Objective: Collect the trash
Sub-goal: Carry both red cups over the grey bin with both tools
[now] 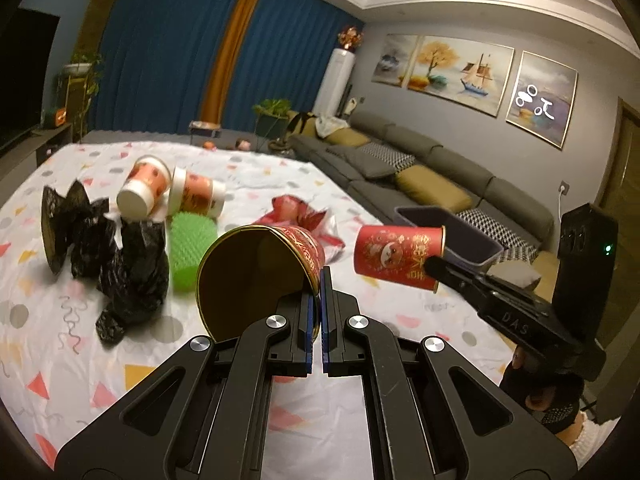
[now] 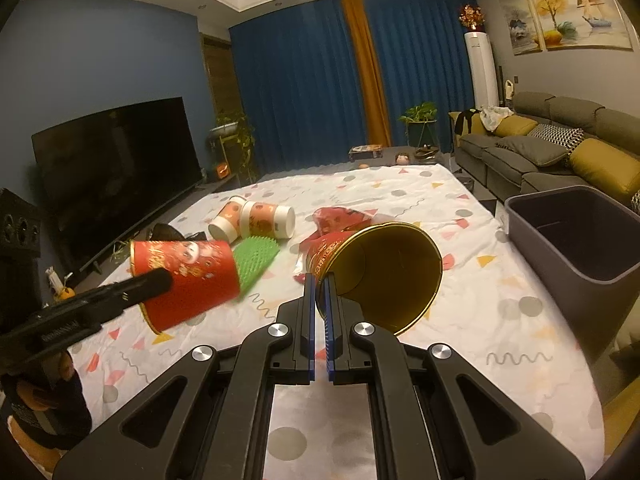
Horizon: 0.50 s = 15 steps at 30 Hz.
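We see L gripper [image 1: 320, 280] clamped on rim of a red cup [image 1: 260, 276], lifted off the patterned sheet [image 1: 400, 184]. R gripper [image 2: 320, 284] pinches a second red cup [image 2: 380, 272] likewise. Beyond: green spiky pad [image 1: 192, 248], black bag [image 1: 128, 268], two orange-white cups [image 1: 172, 192]; grey bin [image 2: 580, 236] at sheet's R edge.

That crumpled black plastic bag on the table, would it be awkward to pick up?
Probably. The black bag looks thin and crumpled, so it would likely flop and deform rather than hold shape. It seems light, and its glossy film might slip from a pinch.
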### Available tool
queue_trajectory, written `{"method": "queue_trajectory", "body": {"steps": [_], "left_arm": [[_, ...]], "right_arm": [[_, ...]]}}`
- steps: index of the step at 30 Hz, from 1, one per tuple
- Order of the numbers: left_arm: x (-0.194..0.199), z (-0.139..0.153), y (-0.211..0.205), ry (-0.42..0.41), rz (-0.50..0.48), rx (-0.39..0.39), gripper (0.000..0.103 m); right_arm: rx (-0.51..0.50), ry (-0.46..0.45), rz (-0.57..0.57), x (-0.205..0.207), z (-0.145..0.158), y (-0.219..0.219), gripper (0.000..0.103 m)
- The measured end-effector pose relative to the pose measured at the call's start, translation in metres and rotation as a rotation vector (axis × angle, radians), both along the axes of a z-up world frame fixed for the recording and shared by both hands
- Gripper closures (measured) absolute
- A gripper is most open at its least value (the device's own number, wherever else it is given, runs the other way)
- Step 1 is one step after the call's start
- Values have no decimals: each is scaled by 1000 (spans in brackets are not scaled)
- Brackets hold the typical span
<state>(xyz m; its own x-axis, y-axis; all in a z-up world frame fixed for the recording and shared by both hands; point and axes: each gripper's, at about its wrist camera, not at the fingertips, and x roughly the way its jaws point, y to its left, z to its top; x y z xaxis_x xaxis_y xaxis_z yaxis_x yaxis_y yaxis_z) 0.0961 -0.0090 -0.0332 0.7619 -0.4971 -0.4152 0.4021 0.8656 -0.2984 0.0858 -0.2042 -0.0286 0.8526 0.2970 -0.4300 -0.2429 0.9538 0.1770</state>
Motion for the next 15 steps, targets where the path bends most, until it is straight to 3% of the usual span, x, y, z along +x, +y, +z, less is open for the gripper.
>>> {"method": "queue_trajectory", "body": {"steps": [8, 15], "left_arm": [[9, 23, -29, -47, 19, 49, 101], [33, 52, -93, -106, -65, 80, 101]], "right_arm": [[-16, -53, -52, -7, 16, -24, 98], [-55, -117, -166, -8, 39, -71, 98]]}}
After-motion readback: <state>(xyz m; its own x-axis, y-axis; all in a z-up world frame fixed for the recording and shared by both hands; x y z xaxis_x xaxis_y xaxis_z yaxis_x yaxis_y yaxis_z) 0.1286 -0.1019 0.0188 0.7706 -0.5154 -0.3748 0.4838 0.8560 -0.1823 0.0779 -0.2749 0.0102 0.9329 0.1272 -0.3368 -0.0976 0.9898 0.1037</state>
